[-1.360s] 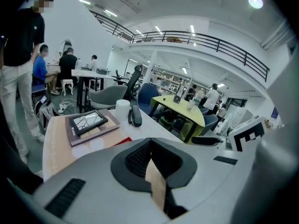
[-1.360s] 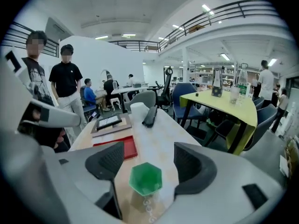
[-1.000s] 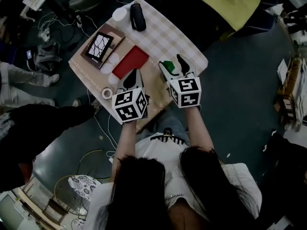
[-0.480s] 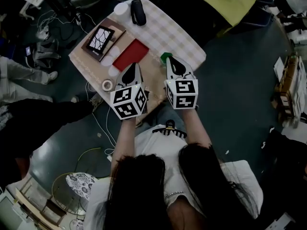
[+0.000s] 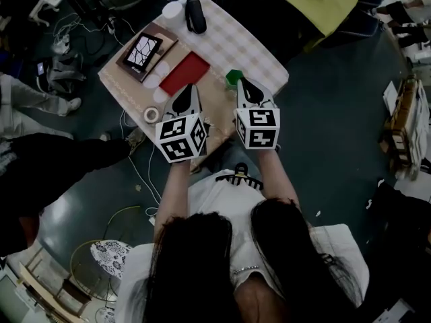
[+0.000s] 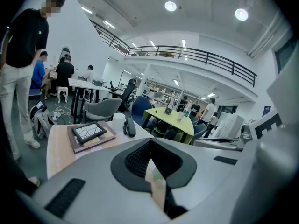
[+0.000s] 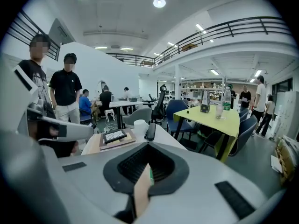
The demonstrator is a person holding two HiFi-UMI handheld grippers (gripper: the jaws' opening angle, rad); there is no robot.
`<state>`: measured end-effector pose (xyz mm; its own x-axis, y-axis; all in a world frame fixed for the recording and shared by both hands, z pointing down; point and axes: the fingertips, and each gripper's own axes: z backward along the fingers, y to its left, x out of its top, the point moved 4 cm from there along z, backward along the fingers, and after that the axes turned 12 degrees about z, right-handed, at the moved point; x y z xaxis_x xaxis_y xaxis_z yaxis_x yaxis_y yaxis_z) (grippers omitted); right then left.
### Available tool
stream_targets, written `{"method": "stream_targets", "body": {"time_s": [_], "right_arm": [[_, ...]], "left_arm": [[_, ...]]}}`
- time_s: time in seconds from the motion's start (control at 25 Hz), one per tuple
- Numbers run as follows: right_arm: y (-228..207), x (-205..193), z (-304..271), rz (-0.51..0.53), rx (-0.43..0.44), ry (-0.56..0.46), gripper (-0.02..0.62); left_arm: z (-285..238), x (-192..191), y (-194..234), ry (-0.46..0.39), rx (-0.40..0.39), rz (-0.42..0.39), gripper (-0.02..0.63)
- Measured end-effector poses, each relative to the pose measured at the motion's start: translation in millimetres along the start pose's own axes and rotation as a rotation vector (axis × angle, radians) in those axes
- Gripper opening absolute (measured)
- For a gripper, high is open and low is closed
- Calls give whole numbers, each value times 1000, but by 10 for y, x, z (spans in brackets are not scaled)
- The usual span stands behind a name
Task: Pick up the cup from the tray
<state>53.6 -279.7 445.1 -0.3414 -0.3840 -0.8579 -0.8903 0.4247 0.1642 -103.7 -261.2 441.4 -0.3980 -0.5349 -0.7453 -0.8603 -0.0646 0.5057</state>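
Both grippers hover over the near edge of the worktop [image 5: 250,46], neither one carrying anything. The left gripper [image 5: 191,89] has its jaws pressed together with nothing between them, and the left gripper view shows only a thin slit of cloth past the pads. The right gripper [image 5: 243,84] is likewise fully closed and empty. A small green cup [image 5: 234,78] stands upright on the checked cloth just ahead of its tips, and a sliver of green shows through the closed jaws in the right gripper view.

The green cup is off the brown tray [image 6: 98,143], which lies well apart at the far left of the worktop and carries a framed panel [image 5: 143,51]. A red mat [image 5: 185,74] lies between the tray and the cup. A white cup [image 5: 172,9] stands beyond the tray, beside a black oblong object [image 5: 194,15]. Pale round shapes [image 5: 160,69] at the tray's edge are too small to identify, so whether any cup sits on the tray cannot be told. A roll of tape [image 5: 151,115] lies near the left gripper.

As things lie, no cup is in hand. Any pick-up would call for opened jaws, and both pairs are closed.
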Motion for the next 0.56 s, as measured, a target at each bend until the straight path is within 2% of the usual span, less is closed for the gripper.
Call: {"method": "stream_targets", "body": {"time_s": [0.56], "right_arm": [[87, -116, -74, -5, 22, 35, 11]], "left_arm": [[-12, -12, 41, 16, -4, -14, 5]]}}
